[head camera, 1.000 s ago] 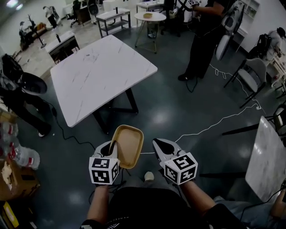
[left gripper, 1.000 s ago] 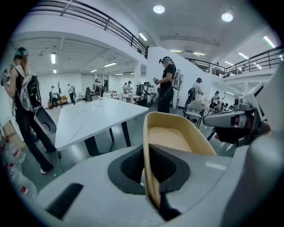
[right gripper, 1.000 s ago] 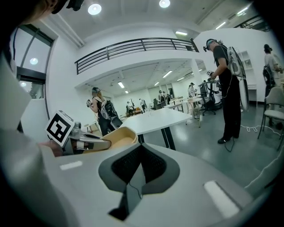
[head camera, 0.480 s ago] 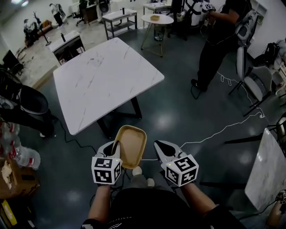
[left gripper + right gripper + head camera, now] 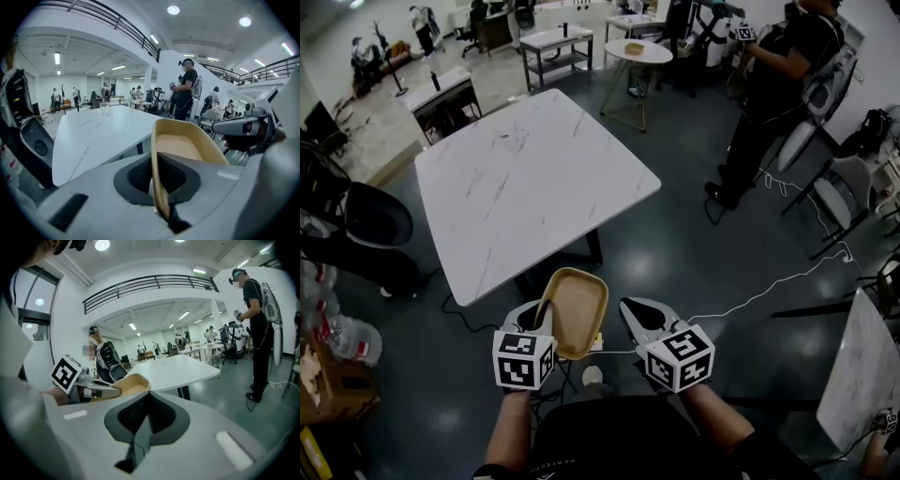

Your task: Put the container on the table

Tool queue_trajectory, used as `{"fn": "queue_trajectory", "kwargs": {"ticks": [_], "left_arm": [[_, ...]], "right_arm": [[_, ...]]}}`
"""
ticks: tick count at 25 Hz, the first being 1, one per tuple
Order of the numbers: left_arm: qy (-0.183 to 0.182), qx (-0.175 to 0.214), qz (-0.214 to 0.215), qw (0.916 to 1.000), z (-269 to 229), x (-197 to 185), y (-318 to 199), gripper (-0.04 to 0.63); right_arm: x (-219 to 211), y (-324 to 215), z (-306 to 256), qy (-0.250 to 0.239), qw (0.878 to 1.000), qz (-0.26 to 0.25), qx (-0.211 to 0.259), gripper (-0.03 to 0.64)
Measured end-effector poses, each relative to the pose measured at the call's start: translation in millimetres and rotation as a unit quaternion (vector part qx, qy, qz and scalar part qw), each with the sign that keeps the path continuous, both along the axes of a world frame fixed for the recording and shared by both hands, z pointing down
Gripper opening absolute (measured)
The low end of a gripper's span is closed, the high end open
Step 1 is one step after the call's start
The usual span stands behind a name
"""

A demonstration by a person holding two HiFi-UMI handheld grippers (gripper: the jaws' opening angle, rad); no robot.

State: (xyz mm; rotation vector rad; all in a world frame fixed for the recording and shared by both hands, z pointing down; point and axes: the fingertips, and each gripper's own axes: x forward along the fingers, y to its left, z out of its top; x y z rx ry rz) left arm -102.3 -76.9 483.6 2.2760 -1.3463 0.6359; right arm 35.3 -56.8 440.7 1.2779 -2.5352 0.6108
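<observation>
My left hand-held gripper (image 5: 536, 317) is clamped on the rim of the tan container (image 5: 575, 307), which sits just right of it over the floor (image 5: 675, 248); right hand-held gripper (image 5: 637, 316) closed, empty; table (image 5: 525, 187) ahead, placing not yet done.

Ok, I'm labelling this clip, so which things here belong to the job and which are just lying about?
Job: container, clamped by its rim in the left gripper; white marble table ahead; right gripper, shut and empty.
Lying about: round side table; white cable; chair; cardboard box.
</observation>
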Motion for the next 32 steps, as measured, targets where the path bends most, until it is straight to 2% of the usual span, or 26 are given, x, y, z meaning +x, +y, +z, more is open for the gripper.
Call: {"fn": "queue_trajectory", "kwargs": {"ticks": [4,9,16,32], "left_arm": [[-0.009,0.000,0.008,0.9999,2.6,-14.3,-12.0,0.008],[0.003,-0.005,-0.001,1.0000,7.3,-24.8,-27.3,0.008],[0.011,0.012,-0.009,0.9998,-4.0,-32.6,-54.3,0.008],[0.001,0.026,-0.035,0.9990,-12.6,-7.3,-142.3,0.008]], "right_arm": [[-10.0,-16.0,-5.5,-0.002,1.000,0.004,0.010,0.000],[-15.1,-37.5,-3.4,0.015,1.000,0.005,0.009,0.000],[-26.5,-68.2,-15.1,0.028,0.999,-0.003,0.029,0.000],[-5.9,-156.5,-17.3,0.012,0.999,-0.031,0.037,0.000]]}}
